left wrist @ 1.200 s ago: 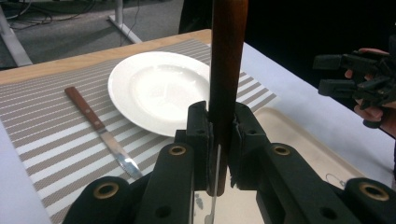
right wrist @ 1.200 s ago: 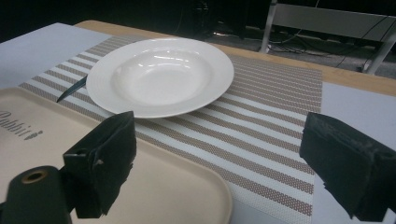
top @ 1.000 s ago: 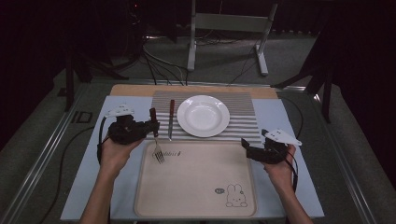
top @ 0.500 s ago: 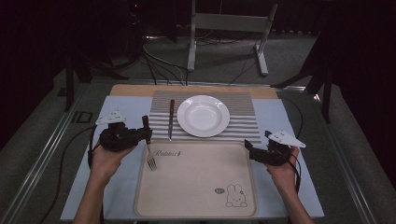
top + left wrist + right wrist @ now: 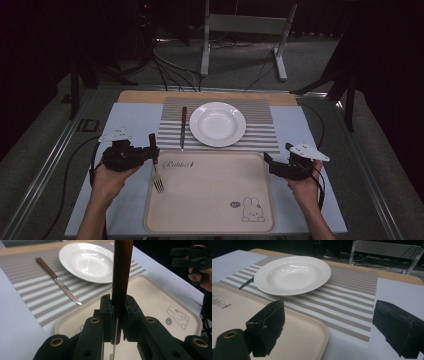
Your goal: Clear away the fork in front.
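While my left gripper (image 5: 150,150) pinches the fork (image 5: 156,167) by its wooden handle, tines hanging down over the tray's (image 5: 210,220) left edge, I judge it light, stiff and slim, prone to swivel, so a mid-handle hold suits it; my right gripper (image 5: 272,165) waits with jaws spread beside the tray; the knife (image 5: 183,126) and plate (image 5: 217,124) rest on the striped mat (image 5: 260,135).
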A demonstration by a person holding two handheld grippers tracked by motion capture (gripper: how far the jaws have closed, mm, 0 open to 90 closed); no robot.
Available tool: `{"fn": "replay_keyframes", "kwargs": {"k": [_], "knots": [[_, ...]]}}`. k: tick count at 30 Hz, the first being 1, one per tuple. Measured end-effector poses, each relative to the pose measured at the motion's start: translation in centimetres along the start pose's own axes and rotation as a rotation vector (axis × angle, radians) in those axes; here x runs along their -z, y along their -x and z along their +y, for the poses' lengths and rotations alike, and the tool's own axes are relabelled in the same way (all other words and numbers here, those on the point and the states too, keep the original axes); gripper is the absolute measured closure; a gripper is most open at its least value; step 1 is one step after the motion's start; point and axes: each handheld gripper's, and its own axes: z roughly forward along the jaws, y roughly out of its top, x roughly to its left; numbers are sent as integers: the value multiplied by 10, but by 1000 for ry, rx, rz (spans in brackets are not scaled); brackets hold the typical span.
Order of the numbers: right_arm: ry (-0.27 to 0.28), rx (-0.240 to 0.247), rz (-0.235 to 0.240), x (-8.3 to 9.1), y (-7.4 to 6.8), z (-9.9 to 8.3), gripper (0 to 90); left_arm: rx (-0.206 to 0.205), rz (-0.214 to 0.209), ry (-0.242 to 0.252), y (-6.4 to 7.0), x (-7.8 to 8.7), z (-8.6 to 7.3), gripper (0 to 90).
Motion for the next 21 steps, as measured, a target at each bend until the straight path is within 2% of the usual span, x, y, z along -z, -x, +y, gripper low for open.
{"fn": "replay_keyframes", "kwargs": {"k": [1,6,7,9,12,14,21], "knots": [[-3,1,-3,0,0,0,110,8,-17,-14,0,-1,-1,805],[-7,-1,1,-1,-1,-1,110,48,-35,-57,-2,-11,-10,805],[-7,1,1,-1,-1,-1,110,51,-26,-61,-3,-14,-12,805],[-7,3,0,-1,-1,-1,110,61,-4,-36,-6,-16,-16,801],[-6,0,2,0,-1,-2,110,42,34,-19,-7,-21,-19,783],[-6,0,1,0,-1,-2,110,33,56,-35,-7,-27,-23,772],[-14,6,4,1,-2,-5,110,81,31,-51,-14,-43,-42,746]]}}
